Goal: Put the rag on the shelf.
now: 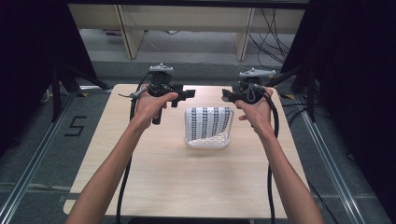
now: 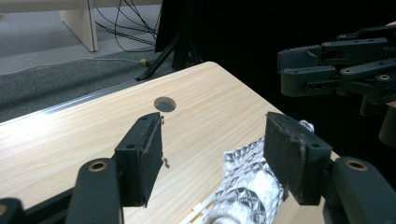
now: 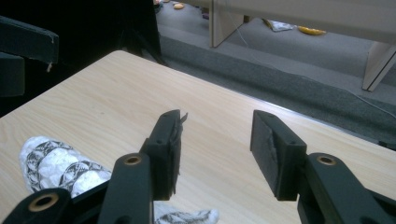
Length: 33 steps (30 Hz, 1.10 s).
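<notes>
A black-and-white patterned cloth [image 1: 208, 120] lies draped over a white basket [image 1: 208, 143] in the middle of the wooden table [image 1: 187, 177]. My left gripper [image 1: 186, 94] hovers to the left of it near the far edge, and my right gripper [image 1: 226, 96] hovers to the right, the two pointing at each other. In the left gripper view the left gripper [image 2: 215, 154] stands open with only table between its jaws, the cloth [image 2: 247, 186] below, and the right gripper [image 2: 336, 70] beyond. In the right gripper view the right gripper [image 3: 217, 144] is open and holds nothing, with the cloth [image 3: 56, 163] at lower left.
A round cable hole [image 2: 164, 104] sits near the table's far corner. Wooden furniture legs [image 1: 130, 32] and loose cables [image 1: 273, 32] stand on the floor behind. Black stands [image 1: 60, 79] flank the table. Its near half is bare wood.
</notes>
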{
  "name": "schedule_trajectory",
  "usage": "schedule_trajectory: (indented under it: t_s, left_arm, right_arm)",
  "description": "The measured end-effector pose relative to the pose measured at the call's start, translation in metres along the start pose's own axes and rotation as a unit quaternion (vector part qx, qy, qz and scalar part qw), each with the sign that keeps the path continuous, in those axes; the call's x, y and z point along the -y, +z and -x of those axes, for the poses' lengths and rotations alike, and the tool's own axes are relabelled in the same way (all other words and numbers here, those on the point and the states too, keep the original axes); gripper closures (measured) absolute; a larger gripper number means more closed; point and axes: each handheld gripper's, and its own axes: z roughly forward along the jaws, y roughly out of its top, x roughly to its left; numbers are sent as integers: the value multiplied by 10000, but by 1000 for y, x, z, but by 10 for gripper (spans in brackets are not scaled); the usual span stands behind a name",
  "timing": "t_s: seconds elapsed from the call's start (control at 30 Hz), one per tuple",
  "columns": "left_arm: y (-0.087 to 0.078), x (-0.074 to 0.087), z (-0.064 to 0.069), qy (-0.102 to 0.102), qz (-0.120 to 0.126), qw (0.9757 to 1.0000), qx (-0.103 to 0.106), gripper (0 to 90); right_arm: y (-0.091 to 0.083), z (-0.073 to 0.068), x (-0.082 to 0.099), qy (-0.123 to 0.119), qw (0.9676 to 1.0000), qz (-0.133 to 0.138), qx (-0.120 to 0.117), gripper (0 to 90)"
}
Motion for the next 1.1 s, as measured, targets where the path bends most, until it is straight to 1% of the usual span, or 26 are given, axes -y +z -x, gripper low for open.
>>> schedule_trajectory:
  t_s: [0.03,0.07,0.1,0.13,0.23,0.27,0.3,0.33,0.37,0.4,0.43,0.47,0.53,0.57,0.63,0.67,0.7,0.73,0.77,0.8,0.83,0.9,0.93,1.03,1.07,1.1]
  left_arm:
    - [-1,1,0,8,-6,10000,-11,370]
    - [-2,1,-1,8,-1,10000,-5,369]
    - [-3,2,-1,13,-3,10000,-27,369]
    - [-3,3,-1,5,5,10000,-33,368]
    - [-6,5,-1,35,-9,10000,-7,364]
    - [-7,5,-1,46,-8,10000,-6,361]
    - [-7,6,0,51,-11,10000,-21,358]
    - [-9,6,1,78,-34,10000,-37,354]
    - [-9,6,1,96,-51,9999,-13,350]
    - [-10,7,2,136,-88,9999,-42,350]
    - [-11,7,3,167,-108,9998,-76,348]
    - [-13,7,4,184,-113,9997,-110,347]
    - [-15,8,5,211,-95,9997,-43,346]
    - [-16,8,5,233,-95,9997,-43,346]
    - [-19,10,7,250,-91,9996,-65,342]
    - [-20,11,7,268,-95,9996,-57,341]
    - [-21,12,7,274,-97,9996,-24,339]
    - [-22,13,7,292,-118,9995,-17,335]
    - [-23,14,7,309,-134,9994,-24,331]
    - [-24,15,7,321,-154,9994,-48,328]
    - [-26,17,7,318,-141,9994,-60,324]
    - [-28,18,6,322,-144,9994,-29,318]
    - [-29,19,6,332,-136,9994,-19,312]
    - [-33,22,6,338,-129,9993,-3,309]
    - [-34,23,7,324,-127,9994,15,307]
    - [-35,24,8,343,-137,9993,28,305]
  right_arm:
    - [-1,0,0,-24,10000,-22,50,531]
    - [-2,1,0,-137,9999,-1,51,528]
    - [-2,0,1,-22,10000,20,-10,527]
    - [-2,0,2,7,10000,11,-27,524]
    - [-5,-2,3,31,10000,2,-52,510]
    - [-6,-1,3,-47,10000,-2,-84,502]
    - [-7,-3,4,39,10000,-4,-68,498]
    - [-7,-2,4,-25,9999,45,-99,493]
    - [-9,-3,5,-11,9999,18,-110,485]
    - [-9,-3,5,-55,9999,22,-150,479]
    - [-11,-5,5,-15,9999,10,-135,473]
    - [-12,-5,5,-9,9998,40,-177,466]
    - [-14,-7,6,-36,9999,24,-156,451]
    - [-14,-7,6,-48,9998,54,-205,444]
    - [-16,-9,7,39,9998,56,-193,430]
    - [-16,-8,7,-4,9997,85,-239,422]
    - [-16,-9,7,49,9997,65,-216,416]
    - [-17,-9,7,-13,9998,56,-203,414]
    - [-17,-9,7,-82,9997,109,-215,414]
    - [-19,-11,7,28,9998,45,-202,414]
    - [-20,-11,7,-16,9997,84,-232,413]
    - [-21,-13,7,-13,9997,75,-237,409]
    - [-22,-14,7,-65,9996,73,-253,407]
    - [-24,-17,7,-85,9996,55,-259,404]
    - [-25,-17,8,-180,9993,99,-307,404]
    - [-25,-19,9,-108,9994,119,-321,403]
